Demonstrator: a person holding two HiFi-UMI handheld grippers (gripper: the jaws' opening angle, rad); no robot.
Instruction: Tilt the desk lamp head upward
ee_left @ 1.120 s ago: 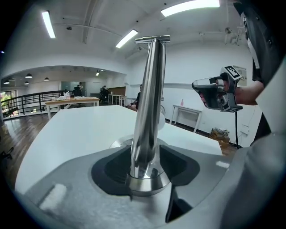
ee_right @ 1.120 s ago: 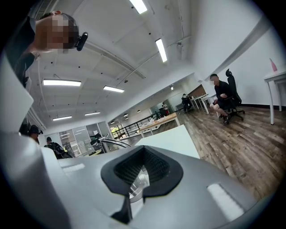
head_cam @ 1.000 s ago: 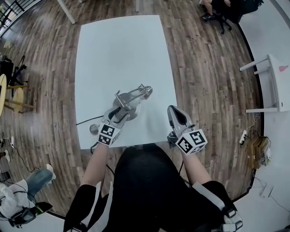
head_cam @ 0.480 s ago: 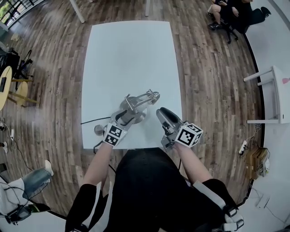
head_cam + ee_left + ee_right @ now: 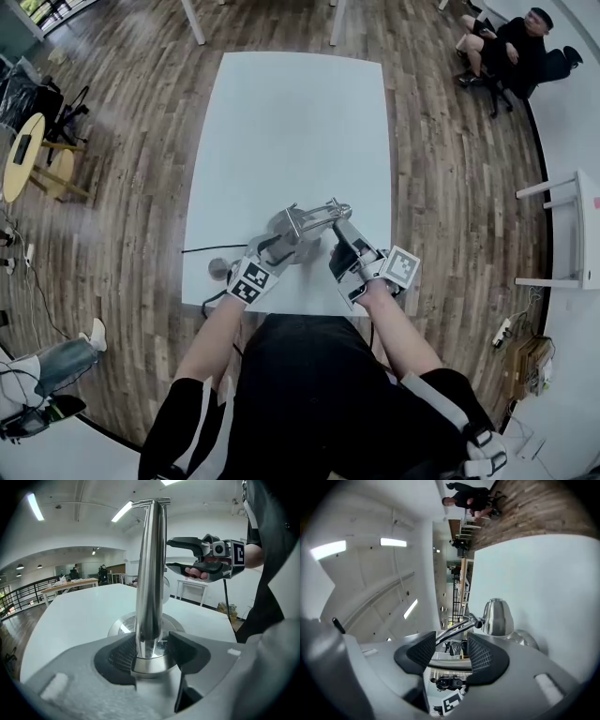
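Desk lamp [image 5: 298, 225]: standing near the white table's [image 5: 291, 112] 6 o'clock edge, its head [image 5: 497, 616] lying at about 2 o'clock from the round base [image 5: 123, 626].
Left gripper [image 5: 274, 251]: reaching in from 7 o'clock, jaws standing wide, the pole [image 5: 149, 573] rising between them just above the base.
Right gripper [image 5: 339, 246]: hovering at 5 o'clock of the head, lying on its side. Its jaws have just been opening and are clamping nothing. The thin arm [image 5: 454, 629] is showing beyond them.
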